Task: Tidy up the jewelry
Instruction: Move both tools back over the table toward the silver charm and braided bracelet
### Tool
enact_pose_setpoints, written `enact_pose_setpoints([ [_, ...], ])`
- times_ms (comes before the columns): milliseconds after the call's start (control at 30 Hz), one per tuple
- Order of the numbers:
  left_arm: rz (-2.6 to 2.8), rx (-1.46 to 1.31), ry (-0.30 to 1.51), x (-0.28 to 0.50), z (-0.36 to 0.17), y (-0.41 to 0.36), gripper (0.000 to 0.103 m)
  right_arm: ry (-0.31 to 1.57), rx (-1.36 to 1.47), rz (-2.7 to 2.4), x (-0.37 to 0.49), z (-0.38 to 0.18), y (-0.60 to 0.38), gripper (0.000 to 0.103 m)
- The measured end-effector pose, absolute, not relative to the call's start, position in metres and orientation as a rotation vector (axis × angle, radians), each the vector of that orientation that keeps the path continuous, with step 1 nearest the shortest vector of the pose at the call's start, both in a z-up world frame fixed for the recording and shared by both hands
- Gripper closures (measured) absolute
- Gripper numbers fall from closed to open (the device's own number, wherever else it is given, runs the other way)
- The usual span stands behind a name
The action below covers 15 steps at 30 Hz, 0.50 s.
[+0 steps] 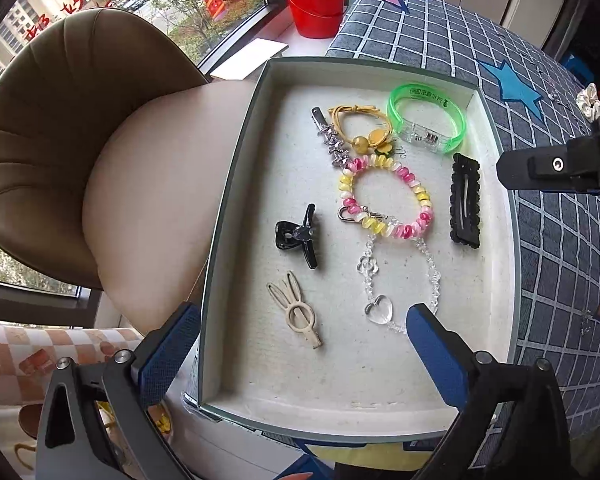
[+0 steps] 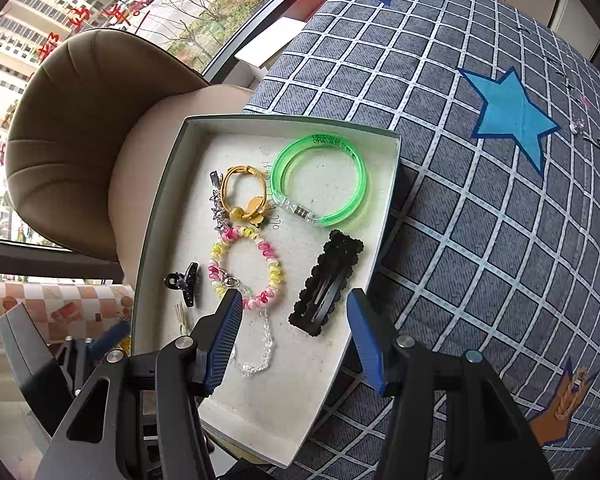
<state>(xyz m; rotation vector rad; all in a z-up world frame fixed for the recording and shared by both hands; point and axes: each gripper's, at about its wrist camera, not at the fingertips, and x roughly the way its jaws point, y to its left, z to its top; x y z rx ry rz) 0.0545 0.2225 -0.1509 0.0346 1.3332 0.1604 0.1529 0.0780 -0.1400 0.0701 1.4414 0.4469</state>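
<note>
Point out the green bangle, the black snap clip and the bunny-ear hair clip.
green bangle (image 1: 456, 114): left wrist view, on its right-hand band.
black snap clip (image 2: 328, 288): right wrist view, middle of its body.
bunny-ear hair clip (image 1: 298, 314): left wrist view, on its ring.

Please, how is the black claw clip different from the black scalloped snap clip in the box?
The black claw clip is glossy and bulky, with curved arms; the black scalloped snap clip is matte, flat and long. The claw clip lies near the left wall of the box; the snap clip lies near the right wall. Both are black and rest loose on the box floor.
</note>
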Motion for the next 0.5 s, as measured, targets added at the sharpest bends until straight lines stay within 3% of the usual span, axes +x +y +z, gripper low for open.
enact_pose_setpoints([
  [167,0.153,0.057,1.338,0.054,-0.151,0.217,0.0,1.438,0.075,0.425,0.143,-0.135,0.062,0.044],
  [233,0.144,0.069,1.333,0.054,-0.147,0.21,0.0,1.436,0.08,0.416,0.14,-0.133,0.052,0.035],
  [300,0.132,0.084,1.331,0.056,-0.144,0.203,0.0,1.431,0.095,0.403,0.136,-0.131,0.041,0.019],
  [500,0.072,0.122,1.318,0.061,-0.131,0.177,0.0,1.417,0.153,0.327,0.119,-0.131,-0.003,0.016],
])
